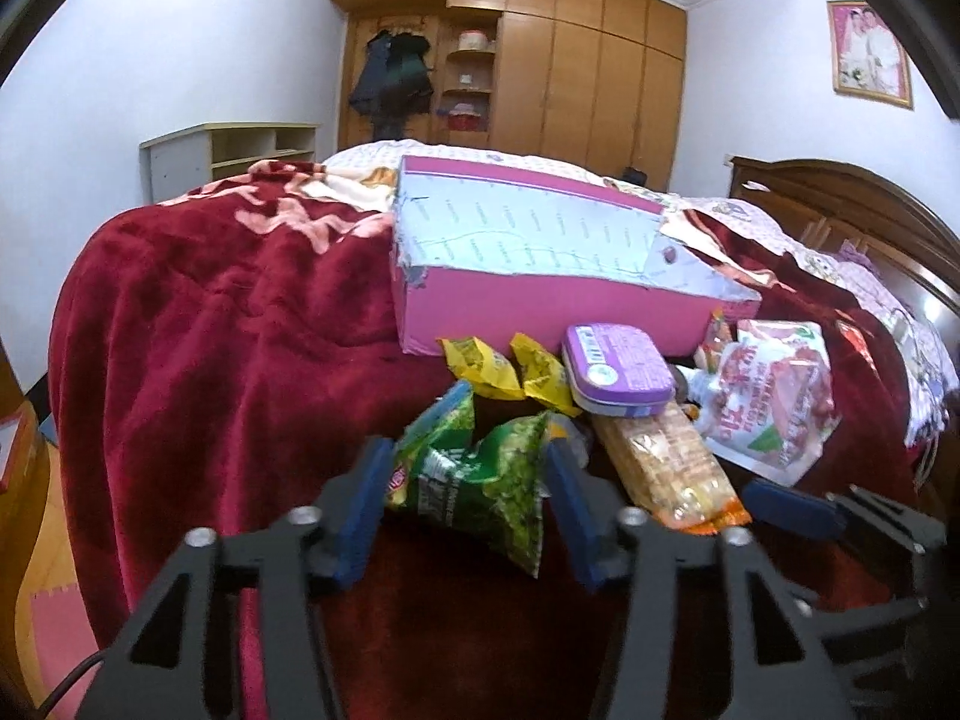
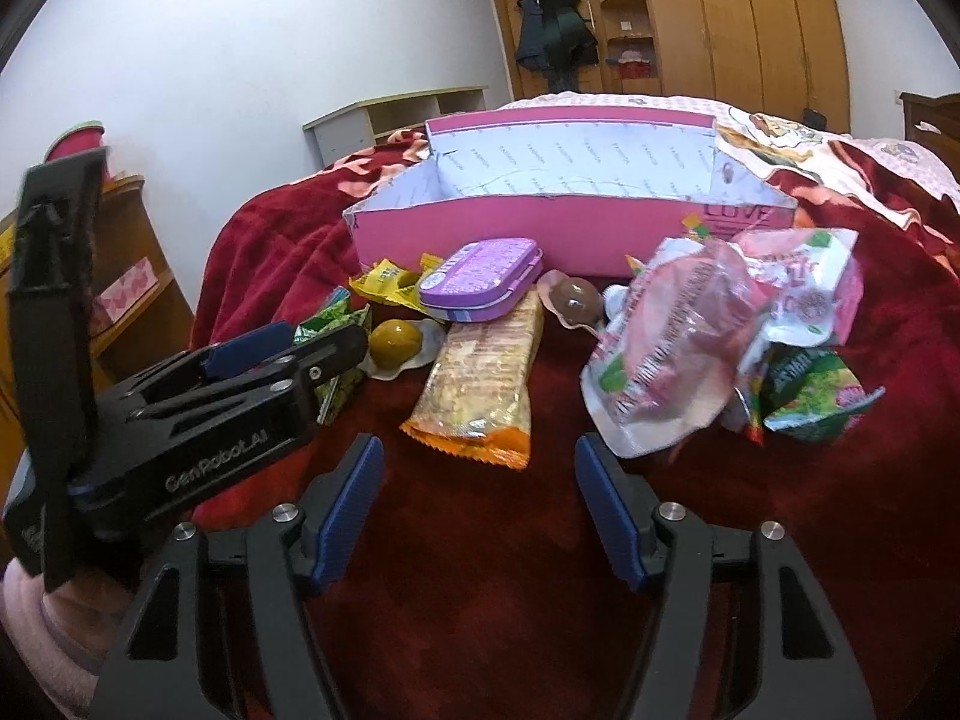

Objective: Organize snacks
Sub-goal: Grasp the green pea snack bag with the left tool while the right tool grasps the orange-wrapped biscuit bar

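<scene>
Two grippers are working over a dark red blanket (image 2: 480, 540). Nearest, the left gripper (image 1: 465, 495) is pinching a crumpled green snack bag (image 1: 480, 480), its blue pads pressing the bag's sides. The right gripper (image 2: 477, 504) is standing wide with nothing between its fingers — bare blanket is lying open just ahead of it. Beyond its tips an orange-edged cracker pack (image 2: 480, 384) is lying lengthwise, with a purple tin (image 2: 480, 282) resting on the pack's far end and a pink-and-white pouch (image 2: 678, 348) crumpled off to the right. Farthest, a pink box (image 2: 570, 240) is sitting open-topped, its near wall facing the pile.
</scene>
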